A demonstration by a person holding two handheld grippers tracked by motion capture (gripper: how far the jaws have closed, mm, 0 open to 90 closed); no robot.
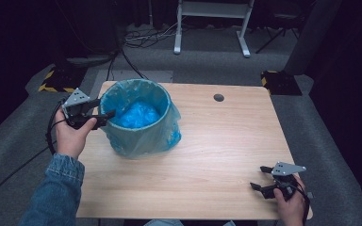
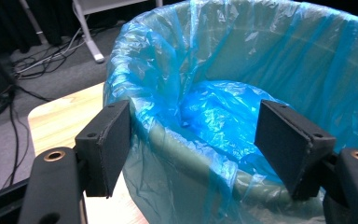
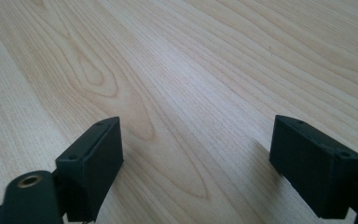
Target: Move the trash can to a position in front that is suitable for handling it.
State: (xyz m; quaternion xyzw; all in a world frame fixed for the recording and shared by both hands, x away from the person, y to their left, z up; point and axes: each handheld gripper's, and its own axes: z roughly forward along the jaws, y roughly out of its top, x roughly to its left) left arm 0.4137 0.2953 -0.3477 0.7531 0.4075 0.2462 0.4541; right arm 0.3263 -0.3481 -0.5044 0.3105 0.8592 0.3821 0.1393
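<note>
The left hand-held gripper (image 1: 104,108) is held level at the left side of the bin (image 1: 139,117), with the person's left hand (image 1: 73,134) wrapped around its body and the denim sleeve (image 1: 56,193) trailing back from it. Its jaws stand apart, released, straddling the bin's near rim: in the left gripper view one pad lies outside the wall and the other over the inside, neither pressing on the blue plastic liner (image 2: 205,93).

The bin stands upright on the counter (image 1: 207,155). The liner is folded over the bin's rim and hangs loose down its outer wall; inside, more blue plastic lies crumpled at the bottom.

The right hand-held gripper (image 1: 259,178) rests well apart from the bin, low over the counter, its jaws wide and released above bare wood.
</note>
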